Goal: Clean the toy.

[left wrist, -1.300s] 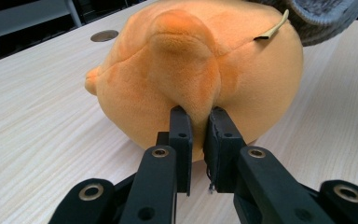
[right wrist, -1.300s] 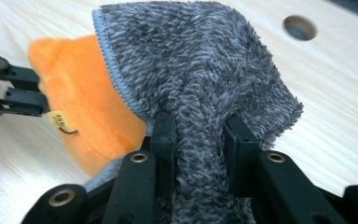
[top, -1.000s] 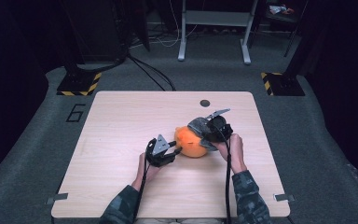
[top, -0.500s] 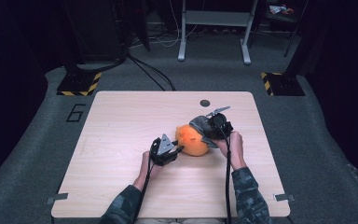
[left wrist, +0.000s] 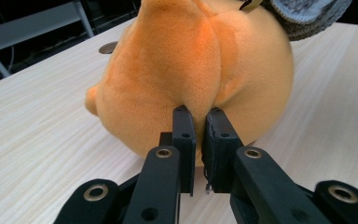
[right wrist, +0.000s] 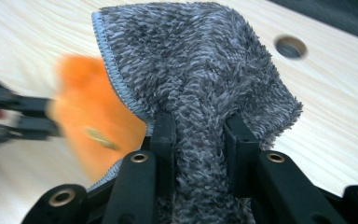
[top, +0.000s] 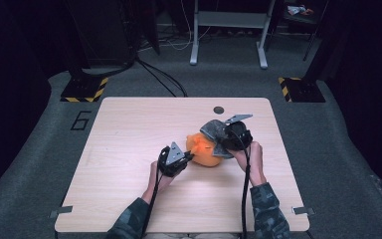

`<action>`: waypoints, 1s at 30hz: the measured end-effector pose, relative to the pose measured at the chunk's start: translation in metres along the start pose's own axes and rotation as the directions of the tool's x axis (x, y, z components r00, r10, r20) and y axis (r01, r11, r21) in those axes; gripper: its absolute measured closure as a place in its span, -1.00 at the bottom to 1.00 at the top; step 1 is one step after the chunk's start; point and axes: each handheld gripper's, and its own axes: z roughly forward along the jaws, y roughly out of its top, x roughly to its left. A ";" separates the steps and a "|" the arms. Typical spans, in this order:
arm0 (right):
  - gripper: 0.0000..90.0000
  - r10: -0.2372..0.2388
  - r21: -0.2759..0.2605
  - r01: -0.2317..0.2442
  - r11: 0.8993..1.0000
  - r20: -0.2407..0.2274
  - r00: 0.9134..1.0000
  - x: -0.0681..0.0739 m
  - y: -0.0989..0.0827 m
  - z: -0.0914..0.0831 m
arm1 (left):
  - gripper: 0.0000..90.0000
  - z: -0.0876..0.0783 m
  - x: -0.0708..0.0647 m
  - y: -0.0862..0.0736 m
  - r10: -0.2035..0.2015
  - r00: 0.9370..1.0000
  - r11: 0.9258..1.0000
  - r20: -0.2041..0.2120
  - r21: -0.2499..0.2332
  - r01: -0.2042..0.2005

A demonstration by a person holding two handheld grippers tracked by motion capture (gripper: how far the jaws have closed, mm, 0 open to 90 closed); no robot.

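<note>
Two grippers: left (left wrist: 196, 122) fingers pinch orange plush (left wrist: 186, 70); right (right wrist: 199, 135) clench grey cloth (right wrist: 200, 60).

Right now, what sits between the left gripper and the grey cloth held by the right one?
The orange plush toy: in the high view it lies between the left gripper and the grey cloth.

Beyond the claws, the pale wooden table (top: 129, 149) has a round grommet hole (top: 219, 110) near its far edge. Grey carpet (top: 338, 149) surrounds it, with a painted "6" (top: 81, 120) off to the left. Farther back stand yellow-black striped feet (top: 84, 89) and a grey metal frame (top: 229, 30) in dim light.
</note>
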 end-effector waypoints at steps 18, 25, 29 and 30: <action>0.53 -0.061 0.038 0.062 0.997 -0.005 0.998 0.020 -0.002 0.015 | 0.86 0.003 0.000 -0.008 -0.008 1.000 1.000 -0.003 -0.017 0.008; 0.53 -0.012 0.068 0.012 0.998 0.010 1.000 0.001 -0.015 0.019 | 0.86 0.004 0.002 -0.011 -0.019 1.000 1.000 0.009 -0.016 0.019; 0.53 0.016 0.088 -0.017 0.996 0.015 1.000 -0.007 -0.021 0.022 | 0.86 0.004 0.003 -0.011 -0.021 1.000 1.000 0.008 -0.016 0.021; 0.53 0.024 0.094 -0.026 0.995 0.023 0.999 -0.012 -0.025 0.024 | 0.86 0.004 0.003 -0.011 -0.021 1.000 1.000 0.009 -0.014 0.021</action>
